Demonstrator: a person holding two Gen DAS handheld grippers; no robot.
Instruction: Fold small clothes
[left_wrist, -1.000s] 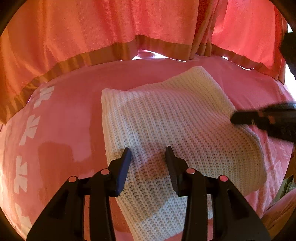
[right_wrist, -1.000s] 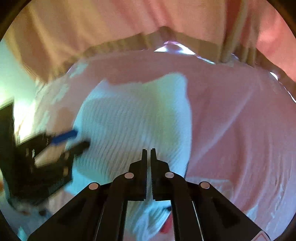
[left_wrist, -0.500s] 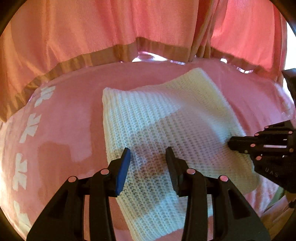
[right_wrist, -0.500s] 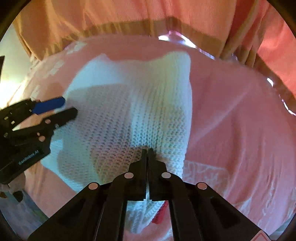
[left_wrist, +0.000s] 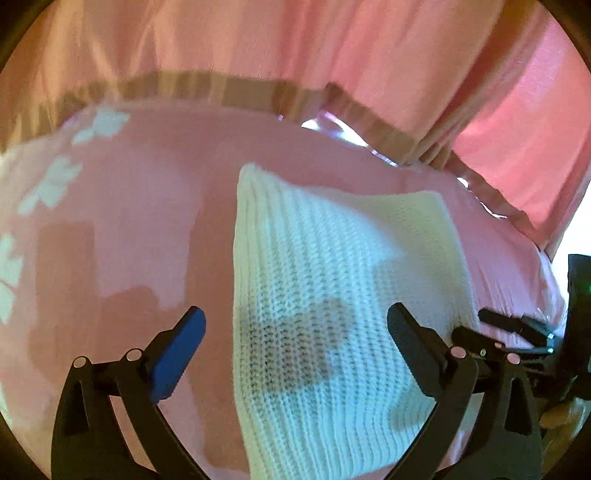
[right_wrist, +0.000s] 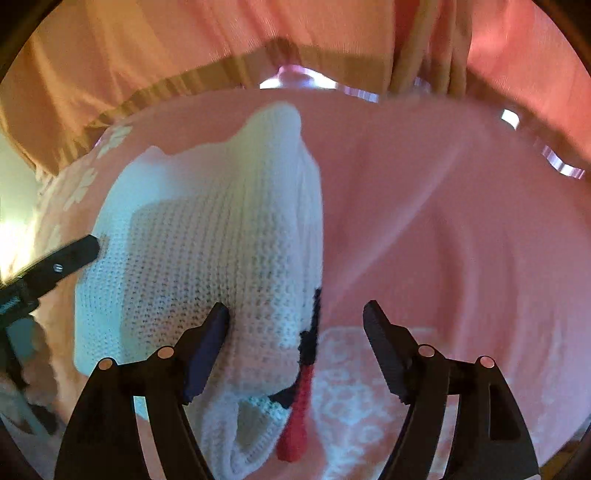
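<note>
White knitted garment (left_wrist: 332, 295) folded on the pink patterned bedspread (left_wrist: 129, 221).
Left gripper (left_wrist: 295, 332) released, spread wide with the garment lying between its fingers; right gripper (right_wrist: 295, 321) likewise released, the garment's black-and-red trimmed edge between its fingers.

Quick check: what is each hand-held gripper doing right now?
Left hand-held gripper: open, holding nothing.
Right hand-held gripper: open, holding nothing, over the white knit garment.
</note>
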